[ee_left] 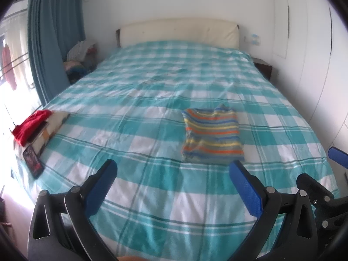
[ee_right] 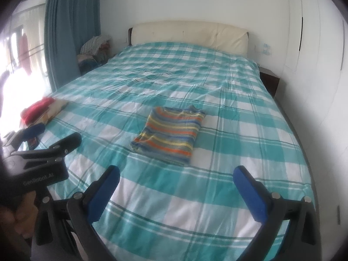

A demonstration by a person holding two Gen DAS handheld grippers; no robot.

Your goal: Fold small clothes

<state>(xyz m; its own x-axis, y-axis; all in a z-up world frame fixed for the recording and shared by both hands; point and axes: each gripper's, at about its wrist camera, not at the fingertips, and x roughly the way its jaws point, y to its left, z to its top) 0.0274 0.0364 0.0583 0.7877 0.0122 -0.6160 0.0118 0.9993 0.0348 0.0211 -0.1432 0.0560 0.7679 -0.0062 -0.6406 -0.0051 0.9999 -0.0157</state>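
A small striped garment (ee_left: 212, 136), folded into a rectangle, lies flat on the teal checked bedspread (ee_left: 152, 100); it also shows in the right wrist view (ee_right: 169, 133). My left gripper (ee_left: 173, 168) is open and empty, held above the bed's near part, short of the garment and to its left. My right gripper (ee_right: 177, 174) is open and empty, just short of the garment's near edge. The right gripper also shows at the right edge of the left wrist view (ee_left: 313, 169), and the left gripper at the left of the right wrist view (ee_right: 52, 134).
A red cloth (ee_left: 30, 125) lies on a stack of folded items at the bed's left edge, with a dark phone (ee_left: 32, 161) beside it. A cream headboard (ee_left: 178, 31), a teal curtain (ee_left: 52, 34), a clothes pile (ee_left: 79, 58) and a dark nightstand (ee_left: 264, 67) surround the bed.
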